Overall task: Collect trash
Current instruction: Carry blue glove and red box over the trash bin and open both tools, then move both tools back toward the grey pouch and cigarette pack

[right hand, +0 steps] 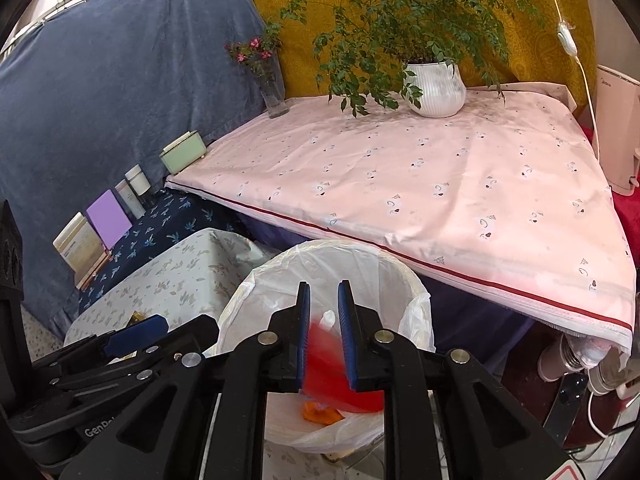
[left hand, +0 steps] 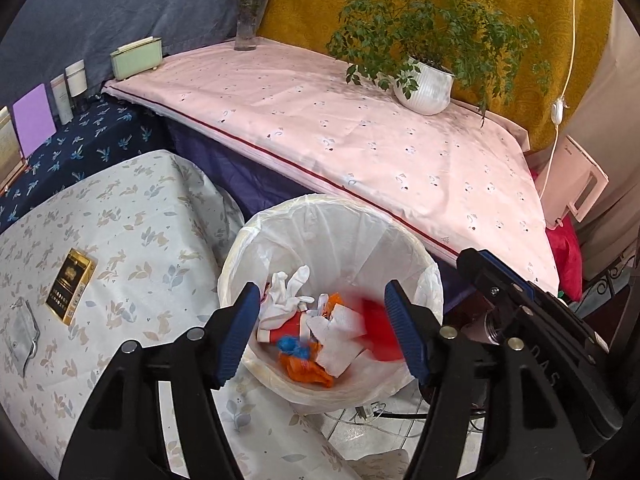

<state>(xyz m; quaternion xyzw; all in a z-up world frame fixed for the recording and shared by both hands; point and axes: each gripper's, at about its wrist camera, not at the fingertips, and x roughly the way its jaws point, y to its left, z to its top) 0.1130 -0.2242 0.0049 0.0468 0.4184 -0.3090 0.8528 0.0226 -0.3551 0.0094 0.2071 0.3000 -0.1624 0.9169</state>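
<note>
A bin (left hand: pixel 320 208) lined with a white bag stands on the floor between the tables; it also shows in the right wrist view (right hand: pixel 360 260). It holds white tissues (left hand: pixel 340 332), orange scraps (left hand: pixel 308 372) and a blue scrap (left hand: pixel 290 345). A blurred red item (left hand: pixel 376 328) is inside the bin, in motion; in the right wrist view the red item (right hand: pixel 332 372) is just below the fingers. My left gripper (left hand: pixel 322 334) is open and empty over the bin. My right gripper (right hand: pixel 323 328) is narrowly open above the bin, apart from the red item.
A gold and black cigarette pack (left hand: pixel 70 286) and a clear wrapper (left hand: pixel 22 330) lie on the leaf-print table (left hand: pixel 140 216) at left. The pink-clothed table (left hand: pixel 360 140) carries a potted plant (left hand: pixel 424 84), a vase (left hand: pixel 250 28) and a green box (left hand: pixel 136 58).
</note>
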